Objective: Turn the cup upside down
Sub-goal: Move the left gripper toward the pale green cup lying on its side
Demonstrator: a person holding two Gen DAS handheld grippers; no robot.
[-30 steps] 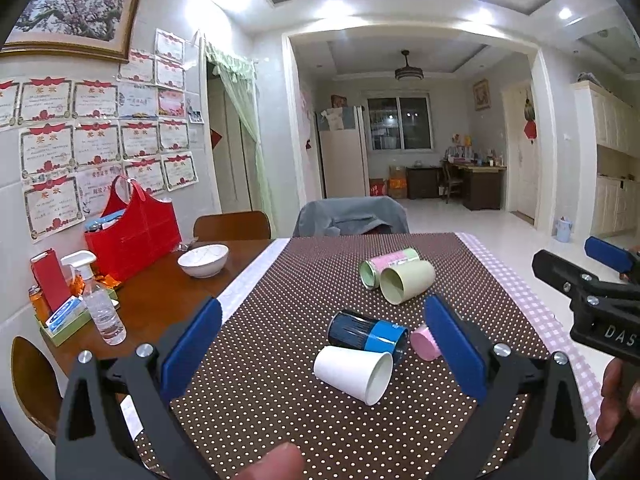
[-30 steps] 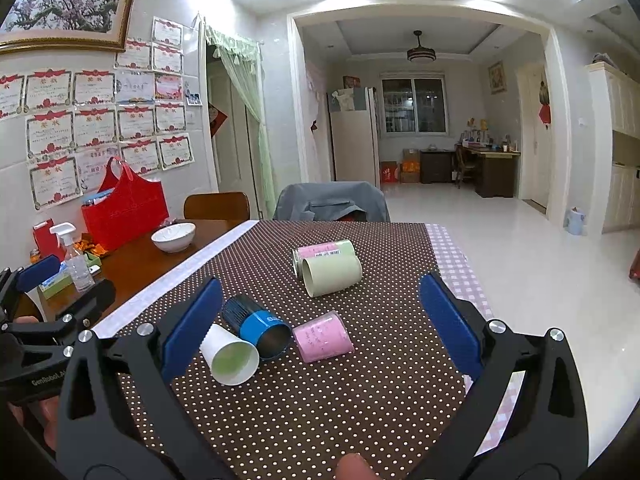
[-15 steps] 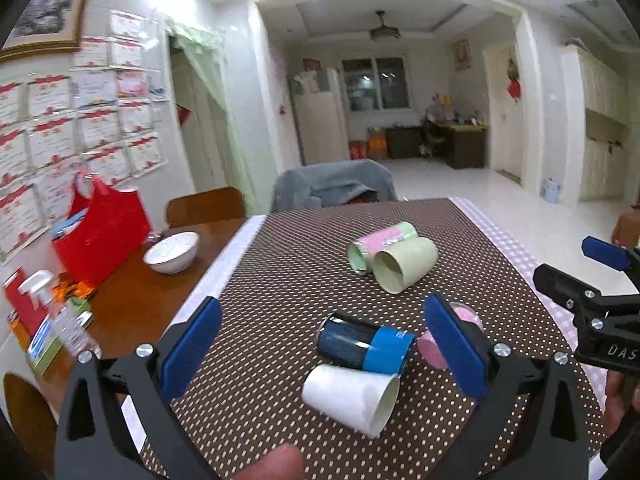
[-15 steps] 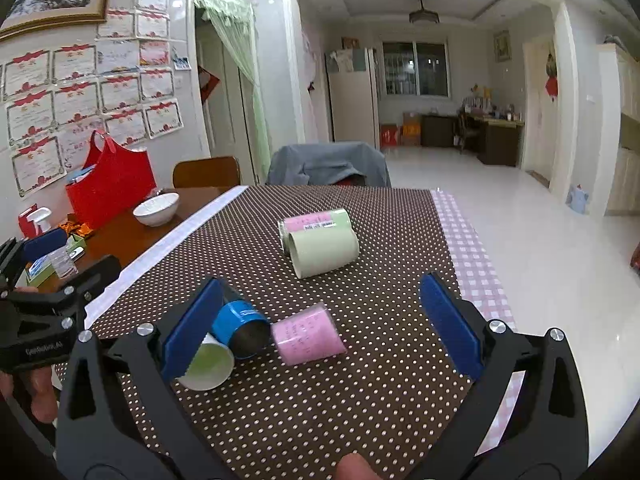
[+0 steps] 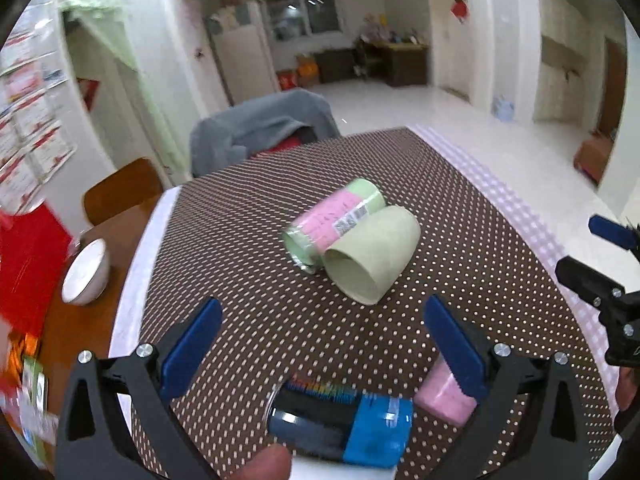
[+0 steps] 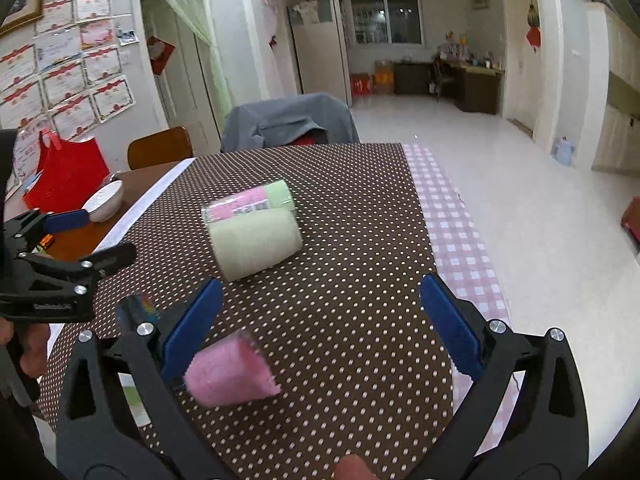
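Note:
Several cups lie on their sides on a brown dotted tablecloth. In the left wrist view a pale green cup rests against a pink-and-green cup ahead of my open left gripper. A dark blue cup and a pink cup lie under and between its fingers. In the right wrist view the pale green cup and the pink-and-green cup lie ahead of my open right gripper. The pink cup lies by its left finger. The dark blue cup is mostly hidden.
A white bowl and a red bag sit on the bare wooden table at the left. A chair with a grey jacket stands at the far end. The table's right edge has a pink checked border.
Both grippers have moved forward and lower over the table. The cups now appear closer, with the white cup nearly out of the left view. Both grippers stay open.

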